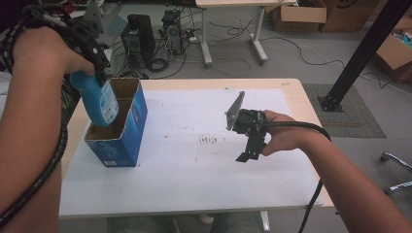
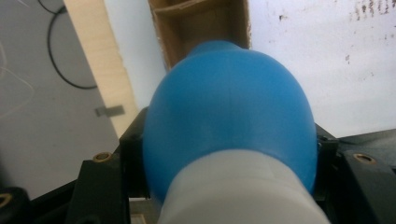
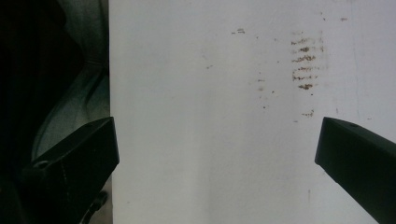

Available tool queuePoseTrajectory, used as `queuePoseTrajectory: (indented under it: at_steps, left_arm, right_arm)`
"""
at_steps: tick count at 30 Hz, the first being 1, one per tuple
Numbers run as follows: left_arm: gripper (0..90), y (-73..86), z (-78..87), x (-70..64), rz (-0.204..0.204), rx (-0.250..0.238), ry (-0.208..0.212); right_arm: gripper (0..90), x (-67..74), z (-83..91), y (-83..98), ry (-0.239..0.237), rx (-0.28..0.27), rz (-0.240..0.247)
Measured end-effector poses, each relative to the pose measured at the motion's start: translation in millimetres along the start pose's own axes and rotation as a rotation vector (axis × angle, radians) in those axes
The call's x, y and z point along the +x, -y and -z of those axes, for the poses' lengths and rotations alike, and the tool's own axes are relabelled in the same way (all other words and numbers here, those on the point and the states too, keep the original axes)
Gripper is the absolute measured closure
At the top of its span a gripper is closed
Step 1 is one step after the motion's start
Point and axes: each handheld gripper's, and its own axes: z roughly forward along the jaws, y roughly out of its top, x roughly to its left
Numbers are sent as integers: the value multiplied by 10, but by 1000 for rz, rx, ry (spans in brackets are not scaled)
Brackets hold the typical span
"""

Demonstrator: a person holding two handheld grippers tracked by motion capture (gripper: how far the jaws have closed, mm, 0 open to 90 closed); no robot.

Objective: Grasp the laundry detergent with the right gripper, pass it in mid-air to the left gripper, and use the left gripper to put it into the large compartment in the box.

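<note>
1. Nearest the lens in the left gripper view we see the white screw cap (image 2: 243, 191) of a blue plastic bottle (image 2: 229, 121), its rounded shoulder swelling up between the two black jaws.
2. The left gripper (image 1: 99, 68) is clamped on that bottle just under the cap, one jaw pressed against each side of the blue shoulder.
3. We judge the bottle smooth and somewhat slippery, stiff at the neck and shoulder but likely to give a little lower down on the body. The shoulder is the sound place to take it: the cap's ledge stops it sliding down through the grip.
4. It looks moderately light; how full it is we cannot tell, so we would allow for some swing at its hanging base.
5. From the high view the bottle (image 1: 99, 99) hangs tilted, its base already inside the open-topped blue cardboard box (image 1: 121, 133), in the nearer compartment and close to the divider, at the left of the white-covered table (image 1: 194, 179).
6. The box is thin card and light; we expect it to shift if the bottle scrapes a wall.
7. The left forearm comes in high from the left, the wrist bent so that the gripper points down into the box.
8. The right gripper (image 1: 250, 151) hovers low over the bare table, well apart from the box, its jaws wide apart and empty, pointing down.
</note>
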Motion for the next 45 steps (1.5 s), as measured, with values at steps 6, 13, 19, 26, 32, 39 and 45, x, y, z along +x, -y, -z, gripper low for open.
queuePoseTrajectory:
  at_steps: [6,13,19,26,32,39,45]
  left_arm:
    - [380,-41,-275,13,1,11,25]
    - [379,-76,-561,36,16,22,38]
    - [380,-93,-781,37,26,10,21]
    - [380,-110,-1025,36,25,1,22]
    - [380,-136,-1237,32,27,9,18]
    - [380,-175,-1453,21,13,25,35]
    - [380,-201,-1548,-6,9,25,30]
  right_arm:
    - [0,-7,-38,-3,-3,19,-4]
    - [0,3,-33,-9,-4,23,-4]
    - [0,11,-28,2,-1,24,-5]
    - [0,13,-38,2,0,21,-7]
    - [0,16,-66,-1,-5,24,-8]
    - [0,4,-35,35,-1,20,-21]
    - [0,2,-31,45,-1,21,-22]
